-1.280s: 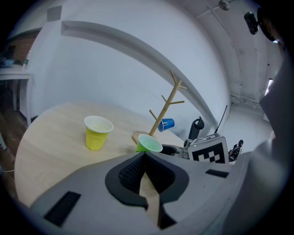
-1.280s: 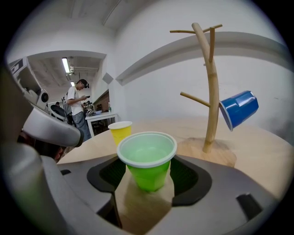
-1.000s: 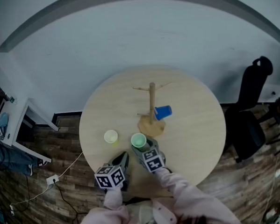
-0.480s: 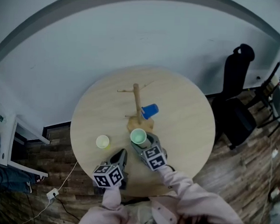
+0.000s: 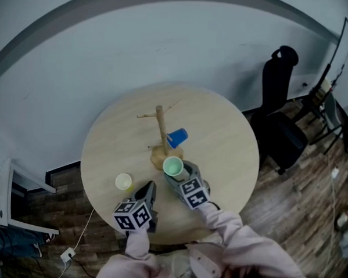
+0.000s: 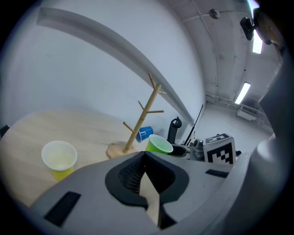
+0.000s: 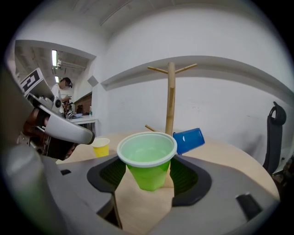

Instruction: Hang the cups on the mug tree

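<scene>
Right gripper: My right gripper (image 7: 148, 178) pinches the light green plastic cup (image 7: 148, 158) from both sides. The cup is upright with its open end up. It looks lifted off the table top.

Left gripper: My left gripper (image 6: 143, 158) has its two jaws pressed together, and I see nothing in them. It is over the table edge at about 7 o'clock, near me.

Table: I work over a round pale wooden table (image 5: 231, 150).

Mug tree: The wooden mug tree with thin peg arms (image 5: 160, 132) stands upright near the middle of the table. Its top pegs are bare.

Green cup place: The light green plastic cup sits at 5 o'clock from the tree's flat foot, just beside it.

Blue cup: A small blue plastic cup (image 5: 176, 138) lies tipped on its side, low on the tree at its 3 o'clock side. Its open end faces the pole.

Yellow cup: A pale yellow plastic cup (image 5: 123, 181) stands upright on the table at about 8 o'clock, apart from both grippers.

Chair: A black office chair (image 5: 277, 112) stands on the floor past the table at 2 o'clock.
</scene>
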`<state>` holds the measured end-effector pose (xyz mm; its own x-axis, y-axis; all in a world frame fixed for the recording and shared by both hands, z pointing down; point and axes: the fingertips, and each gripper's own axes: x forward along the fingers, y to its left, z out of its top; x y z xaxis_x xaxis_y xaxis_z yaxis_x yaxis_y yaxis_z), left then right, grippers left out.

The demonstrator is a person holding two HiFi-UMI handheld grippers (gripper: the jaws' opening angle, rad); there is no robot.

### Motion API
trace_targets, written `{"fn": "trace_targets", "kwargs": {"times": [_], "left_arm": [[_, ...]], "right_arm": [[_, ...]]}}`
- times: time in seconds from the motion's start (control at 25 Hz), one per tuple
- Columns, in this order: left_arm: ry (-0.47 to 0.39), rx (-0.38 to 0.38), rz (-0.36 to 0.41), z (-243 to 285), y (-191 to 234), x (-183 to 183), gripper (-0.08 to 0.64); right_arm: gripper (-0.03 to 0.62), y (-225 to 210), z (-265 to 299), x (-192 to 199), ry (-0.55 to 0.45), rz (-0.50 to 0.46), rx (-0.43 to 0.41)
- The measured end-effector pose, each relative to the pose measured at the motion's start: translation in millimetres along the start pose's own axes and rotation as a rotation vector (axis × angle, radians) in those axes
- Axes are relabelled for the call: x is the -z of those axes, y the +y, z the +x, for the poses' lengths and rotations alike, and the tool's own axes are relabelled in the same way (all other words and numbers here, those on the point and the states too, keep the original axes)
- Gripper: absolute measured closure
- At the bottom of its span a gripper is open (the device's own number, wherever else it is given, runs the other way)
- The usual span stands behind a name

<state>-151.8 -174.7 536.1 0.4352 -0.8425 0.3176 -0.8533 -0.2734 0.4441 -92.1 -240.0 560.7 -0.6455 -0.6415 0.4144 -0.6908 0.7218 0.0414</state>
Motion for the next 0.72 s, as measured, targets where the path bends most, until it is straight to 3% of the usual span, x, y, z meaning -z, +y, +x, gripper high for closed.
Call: {"fn": "trace_targets", "kwargs": {"times": [0.28, 0.72], "left_arm": [[-0.009, 0.079, 0.047, 13, -20, -15, 0.565], [-0.031, 0.119, 0.087, 24, -41, -33, 0.565]], "right_arm": [[0.291, -21, -14, -12, -0.025, -0.016, 0.067], [0.291, -54, -34, -34, -0.046, -0.086, 0.120]]}}
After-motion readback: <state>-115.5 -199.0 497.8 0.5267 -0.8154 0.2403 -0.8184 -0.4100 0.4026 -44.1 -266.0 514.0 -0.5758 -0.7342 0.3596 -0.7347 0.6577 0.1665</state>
